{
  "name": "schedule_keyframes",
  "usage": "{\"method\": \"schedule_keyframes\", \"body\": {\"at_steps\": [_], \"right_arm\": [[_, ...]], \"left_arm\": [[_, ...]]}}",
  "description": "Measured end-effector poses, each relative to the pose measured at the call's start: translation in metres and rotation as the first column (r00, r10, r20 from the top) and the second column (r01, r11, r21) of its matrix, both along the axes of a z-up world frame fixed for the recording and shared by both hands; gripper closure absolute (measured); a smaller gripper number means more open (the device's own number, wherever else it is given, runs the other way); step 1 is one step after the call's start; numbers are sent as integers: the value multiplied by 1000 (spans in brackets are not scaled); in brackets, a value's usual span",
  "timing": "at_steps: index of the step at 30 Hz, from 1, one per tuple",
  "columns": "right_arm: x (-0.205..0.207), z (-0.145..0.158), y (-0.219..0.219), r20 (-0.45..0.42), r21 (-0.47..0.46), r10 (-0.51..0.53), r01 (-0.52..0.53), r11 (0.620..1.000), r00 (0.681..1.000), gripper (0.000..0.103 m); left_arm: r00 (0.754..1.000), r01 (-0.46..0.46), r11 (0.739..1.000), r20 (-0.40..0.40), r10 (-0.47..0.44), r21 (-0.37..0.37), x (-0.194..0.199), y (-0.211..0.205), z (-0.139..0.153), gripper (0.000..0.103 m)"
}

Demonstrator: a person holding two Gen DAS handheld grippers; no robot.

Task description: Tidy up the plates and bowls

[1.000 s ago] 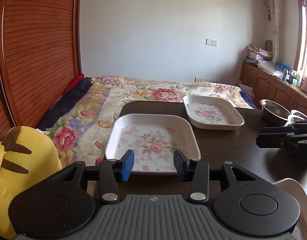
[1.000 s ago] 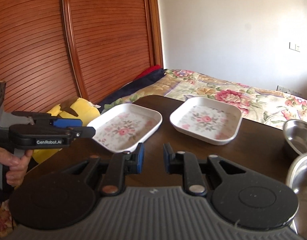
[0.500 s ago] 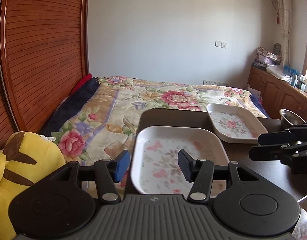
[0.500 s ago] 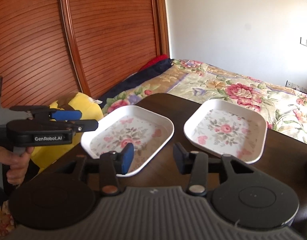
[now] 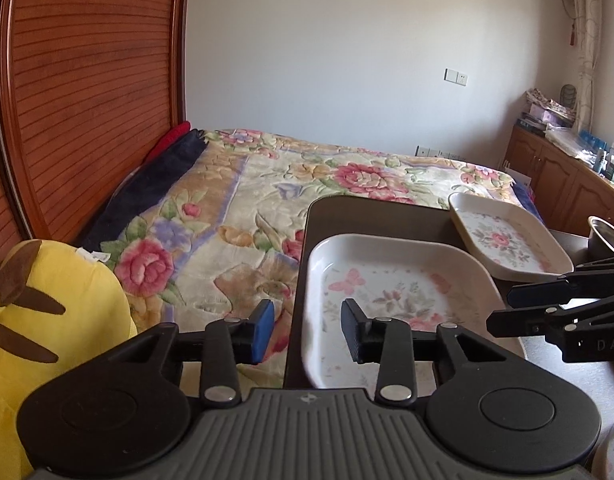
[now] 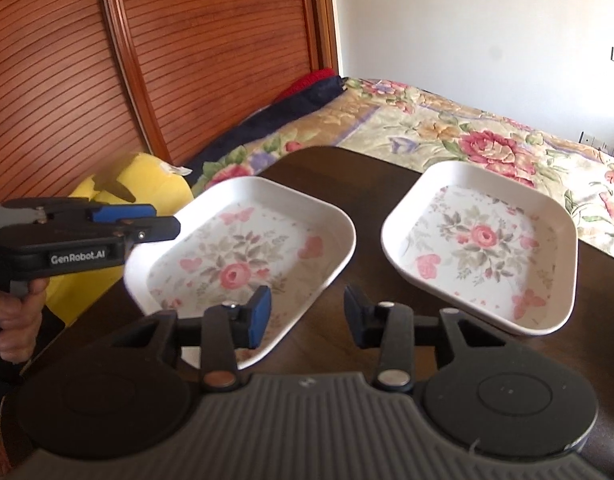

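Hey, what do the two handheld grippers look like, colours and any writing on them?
Both are black plastic with a ribbed grey base. The left gripper and right gripper each have blue-padded fingers. White "GenRobot.AI" lettering marks the left one's side in the right wrist view. No cables or sleeves show.

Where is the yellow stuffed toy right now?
The yellow stuffed toy sits at the left of both views, off the table's left edge, against the wooden headboard.
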State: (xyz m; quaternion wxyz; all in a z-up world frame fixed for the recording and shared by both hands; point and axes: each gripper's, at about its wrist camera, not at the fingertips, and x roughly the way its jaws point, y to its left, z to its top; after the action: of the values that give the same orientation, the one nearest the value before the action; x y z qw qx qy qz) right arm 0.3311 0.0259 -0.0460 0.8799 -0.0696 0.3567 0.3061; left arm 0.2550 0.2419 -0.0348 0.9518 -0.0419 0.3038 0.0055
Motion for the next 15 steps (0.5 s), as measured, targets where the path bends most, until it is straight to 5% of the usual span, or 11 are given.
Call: {"method": "schedule_keyframes", "body": {"at_steps": [15], "right_arm": [[5,-5,6,-29,-14,21,-21,1000,999,76]], "left_arm": [[999,28,999,-26,-29,-17,7,2,-7,83]]}}
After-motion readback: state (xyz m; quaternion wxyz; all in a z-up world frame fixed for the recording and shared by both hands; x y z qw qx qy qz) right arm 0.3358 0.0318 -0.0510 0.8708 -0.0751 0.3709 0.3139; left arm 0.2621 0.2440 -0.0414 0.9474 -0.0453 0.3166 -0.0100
